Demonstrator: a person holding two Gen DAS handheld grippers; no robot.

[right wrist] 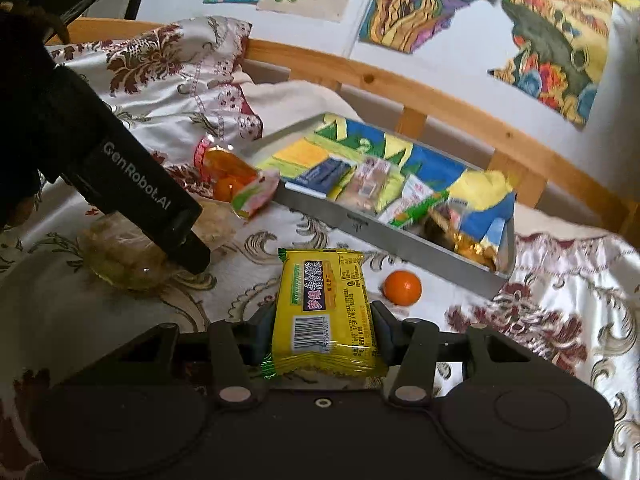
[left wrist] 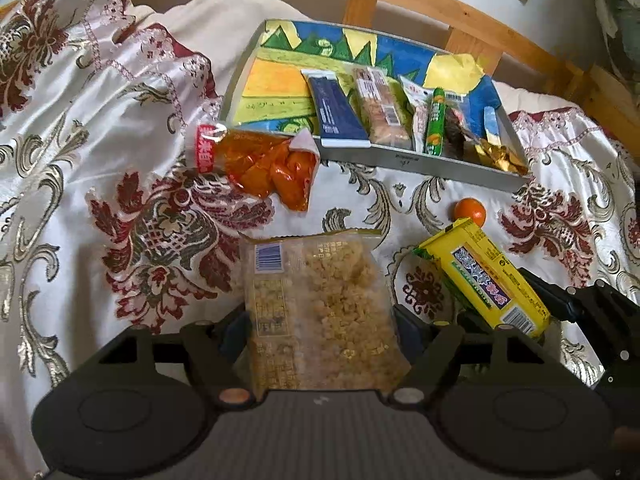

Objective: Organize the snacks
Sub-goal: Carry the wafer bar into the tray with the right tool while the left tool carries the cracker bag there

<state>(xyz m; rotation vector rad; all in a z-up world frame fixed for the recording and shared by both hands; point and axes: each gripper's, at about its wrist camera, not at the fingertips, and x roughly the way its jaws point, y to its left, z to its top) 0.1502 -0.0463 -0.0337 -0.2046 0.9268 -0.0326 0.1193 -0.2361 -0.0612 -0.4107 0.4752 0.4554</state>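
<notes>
Jaws of the left gripper (left wrist: 320,320) are pressing on both long edges of a clear packet of puffed-grain snack (left wrist: 320,312), pale gold and crumbly, with a blue barcode patch at its upper left corner; the packet is hanging above the near part of the floral bedspread (left wrist: 120,140). Jaws of the right gripper (right wrist: 320,332) are clamping a yellow wrapped snack bar (right wrist: 324,312), glossy, bearing a purple label band, a white barcode and green crimped ends; it is being held off the bedspread, near its front edge.

Lying on the bedspread, left to right:
- Orange-filled clear bag (left wrist: 264,164) with a red and white header, touching the tray's near left corner.
- Grey tray (left wrist: 400,160) lined with a bright painted sheet, sitting towards the far edge beside the wooden bed rail (left wrist: 440,0). Standing in a row along its near wall: a navy blue packet (left wrist: 336,112), a clear packet of brown biscuits (left wrist: 380,108), a white sachet (left wrist: 416,108), a green stick (left wrist: 434,120), a dark wrapper (left wrist: 456,132) and gold foil pieces (left wrist: 500,158) in the near right corner.
- Small orange fruit (left wrist: 470,211), resting just in front of the tray's near wall, apart from it.
</notes>
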